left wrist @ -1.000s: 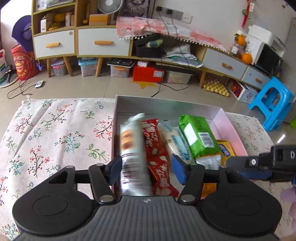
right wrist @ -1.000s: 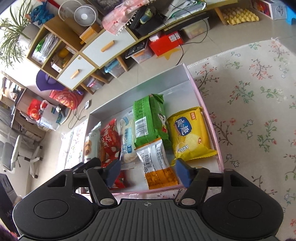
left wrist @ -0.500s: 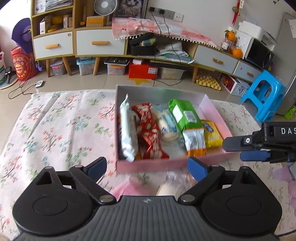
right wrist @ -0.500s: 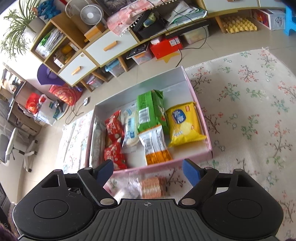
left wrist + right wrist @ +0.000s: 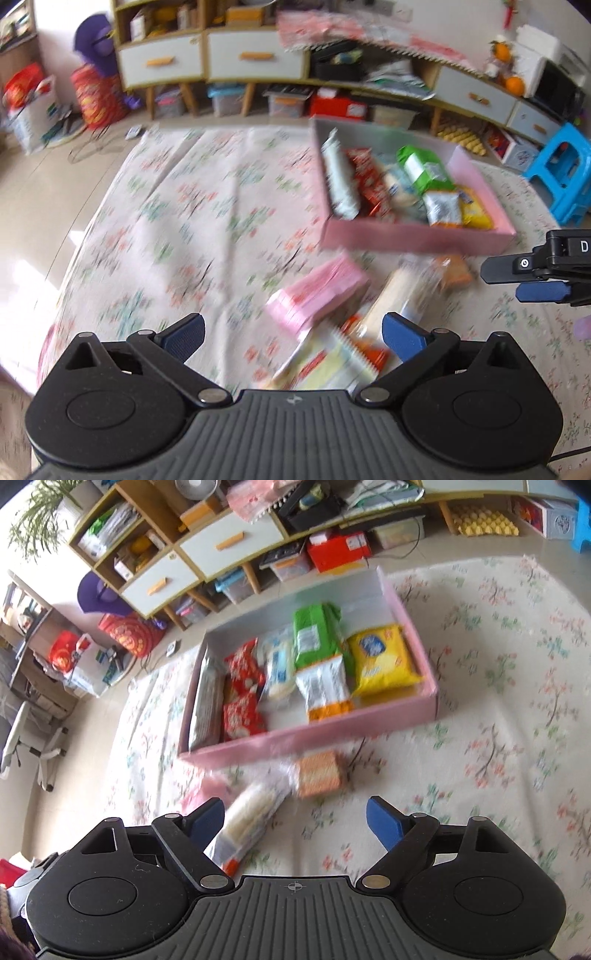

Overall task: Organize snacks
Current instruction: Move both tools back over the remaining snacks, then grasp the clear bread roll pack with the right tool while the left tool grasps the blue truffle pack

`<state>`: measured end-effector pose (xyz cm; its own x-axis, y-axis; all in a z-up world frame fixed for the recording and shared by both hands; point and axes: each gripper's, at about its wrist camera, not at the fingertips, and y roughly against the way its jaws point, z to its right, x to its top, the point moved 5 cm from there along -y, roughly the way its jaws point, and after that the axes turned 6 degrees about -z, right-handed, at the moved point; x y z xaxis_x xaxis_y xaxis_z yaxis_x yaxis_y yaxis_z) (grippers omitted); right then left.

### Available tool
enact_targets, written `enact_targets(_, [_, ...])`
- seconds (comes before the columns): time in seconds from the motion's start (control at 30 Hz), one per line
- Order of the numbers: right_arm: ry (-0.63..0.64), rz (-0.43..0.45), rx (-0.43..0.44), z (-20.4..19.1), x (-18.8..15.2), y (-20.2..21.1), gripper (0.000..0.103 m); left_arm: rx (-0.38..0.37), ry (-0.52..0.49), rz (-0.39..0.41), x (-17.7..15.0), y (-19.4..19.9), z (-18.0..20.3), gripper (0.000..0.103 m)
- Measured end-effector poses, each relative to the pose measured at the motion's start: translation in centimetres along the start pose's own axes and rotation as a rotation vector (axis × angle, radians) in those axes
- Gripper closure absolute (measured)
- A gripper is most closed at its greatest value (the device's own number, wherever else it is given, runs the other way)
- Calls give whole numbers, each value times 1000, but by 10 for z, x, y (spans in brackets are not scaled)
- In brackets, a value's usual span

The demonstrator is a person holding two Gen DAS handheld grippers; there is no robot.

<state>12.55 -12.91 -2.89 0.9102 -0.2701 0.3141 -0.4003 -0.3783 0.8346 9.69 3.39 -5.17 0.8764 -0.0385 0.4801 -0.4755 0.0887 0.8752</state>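
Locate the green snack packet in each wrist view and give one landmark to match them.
Left wrist: green plastic snack packet, upper right, inside the pink cardboard box.
Right wrist: same packet, upper centre, beside the yellow biscuit bag.
Shared landmark: the red storage box under the cabinet.

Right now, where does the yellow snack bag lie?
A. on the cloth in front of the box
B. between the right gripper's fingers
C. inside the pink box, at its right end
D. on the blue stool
C: the yellow snack bag lies inside the pink box, at its right end beside the green pack.
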Motion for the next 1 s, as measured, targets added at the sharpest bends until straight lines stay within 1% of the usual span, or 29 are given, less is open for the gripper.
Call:
enact_targets(0.1, [29, -25, -38, -10, -9, -9, 17, -2, 46, -65, -15, -4, -11, 1])
enact_targets(0.2, [39, -30, -43, -23, -13, -17, 17, -20, 69, -102, -27, -7, -19, 2])
enact_targets(0.33, [35, -48, -35, -40, -14, -32, 17, -53, 52, -144, -43, -10, -20, 6])
enact_targets(0.47, [37, -44, -51, -54, -12, -47, 17, -60, 20, -166, -56, -12, -21, 9])
enact_targets(0.53, [25, -45, -60, -57, -11, -55, 17, -62, 14, -177, -61, -15, -24, 13])
enact_targets(0.6, [16, -49, -72, -58, -12, -63, 17, -68, 8, -197, -67, -18, -27, 20])
enact_targets(0.63, [15, -53, -86, -58, -13, -67, 17, -70, 5, -204, -70, -20, -28, 21])
enact_targets(0.77, [44, -53, -157, -54, -19, -72, 17, -63, -42, -175, -73, -17, -31, 25])
enact_targets(0.93, [112, -59, -187, -41, -24, -61, 18, -52, -93, -152, -77, -11, -35, 27])
enact_targets(1.0, [134, -67, -211, -31, -27, -56, 18, -25, -112, -130, -79, -9, -40, 27])
